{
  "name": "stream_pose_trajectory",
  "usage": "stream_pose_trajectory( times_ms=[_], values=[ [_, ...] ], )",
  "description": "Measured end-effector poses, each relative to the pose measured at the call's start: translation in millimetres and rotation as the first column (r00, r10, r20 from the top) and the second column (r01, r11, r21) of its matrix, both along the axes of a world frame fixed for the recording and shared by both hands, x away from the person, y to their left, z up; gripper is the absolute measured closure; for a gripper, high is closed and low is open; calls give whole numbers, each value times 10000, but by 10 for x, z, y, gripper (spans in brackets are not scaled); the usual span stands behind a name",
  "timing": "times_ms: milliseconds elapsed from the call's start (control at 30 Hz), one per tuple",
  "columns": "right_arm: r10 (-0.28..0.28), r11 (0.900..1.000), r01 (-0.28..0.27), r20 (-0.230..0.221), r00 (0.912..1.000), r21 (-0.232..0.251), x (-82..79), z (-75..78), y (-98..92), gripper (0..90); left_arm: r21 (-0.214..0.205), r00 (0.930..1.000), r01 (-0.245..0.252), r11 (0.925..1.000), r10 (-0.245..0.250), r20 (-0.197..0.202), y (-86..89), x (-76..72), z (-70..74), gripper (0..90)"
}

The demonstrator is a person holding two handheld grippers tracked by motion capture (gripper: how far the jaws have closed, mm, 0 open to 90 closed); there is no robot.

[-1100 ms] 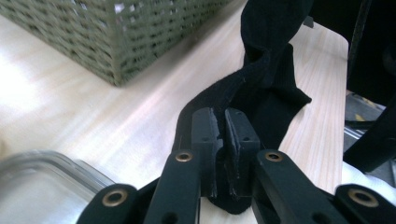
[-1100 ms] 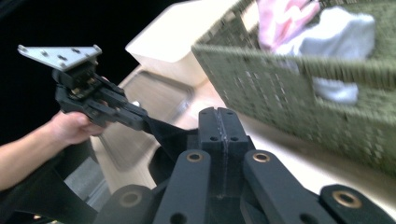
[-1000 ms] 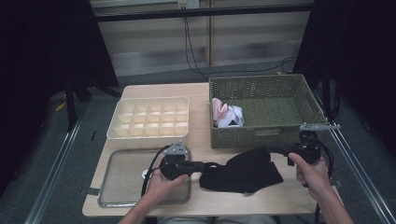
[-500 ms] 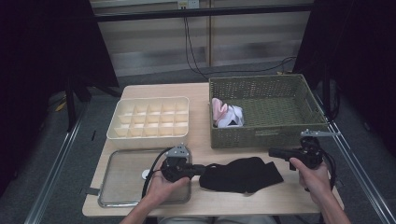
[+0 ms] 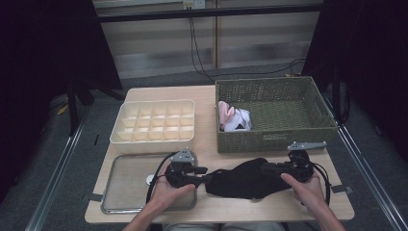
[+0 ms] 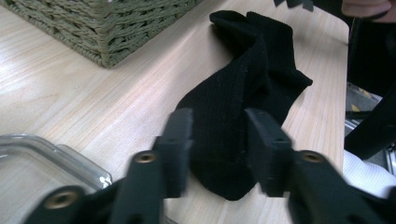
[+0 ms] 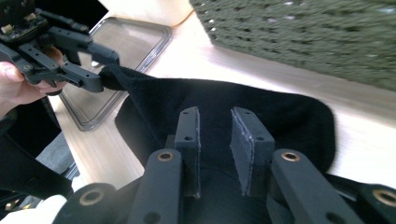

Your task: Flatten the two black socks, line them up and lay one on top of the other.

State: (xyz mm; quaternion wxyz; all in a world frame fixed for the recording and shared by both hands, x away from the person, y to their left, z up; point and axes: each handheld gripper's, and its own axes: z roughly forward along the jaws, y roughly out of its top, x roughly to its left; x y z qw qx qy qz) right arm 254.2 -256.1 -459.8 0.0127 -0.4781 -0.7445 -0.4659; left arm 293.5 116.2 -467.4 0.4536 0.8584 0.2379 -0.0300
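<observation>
High view: black ribbed sock just laid flat; left gripper and right gripper jaws have just been opening, apart, pads off it; next, fold or regrasp.

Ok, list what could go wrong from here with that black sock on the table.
1. The left gripper has just been opening; the black knitted sock lies between its jaws with gaps at both pads, so a lift may leave that end behind.
2. The right gripper has also been opening over the sock's other end; its hold looks loose.
3. The sock lies close to the green woven basket and could snag its wall when raised.
</observation>
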Motion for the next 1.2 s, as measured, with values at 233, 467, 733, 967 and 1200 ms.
stream_pose_trajectory(
  times_ms=[233, 467, 733, 967, 1200],
  values=[
    [375, 9991, -378, -168, 9992, -170, 3, -80, 128, 729, 378, 9992, -131, 9992, 116, 387, 10, -21, -53, 478],
    [529, 9984, -533, -246, 9983, -170, 25, -143, 207, 728, 130, 9998, 178, 9998, -179, 123, -37, 41, -53, 821],
    [865, 9962, -865, 42, 9962, 85, -12, -43, 429, 679, -968, 9994, 270, 9949, -288, -173, 7, -6, 201, 828],
    [1283, 9915, -1282, 36, 9917, -238, 60, -63, 722, 547, -1011, 9977, 501, 9936, -544, -402, -67, -35, 176, 828],
    [1459, 9885, -1453, 110, 9892, -414, 219, -82, 870, 858, -1322, 9940, 863, 9875, -943, -557, -110, -101, 209, 828]
  ],
)
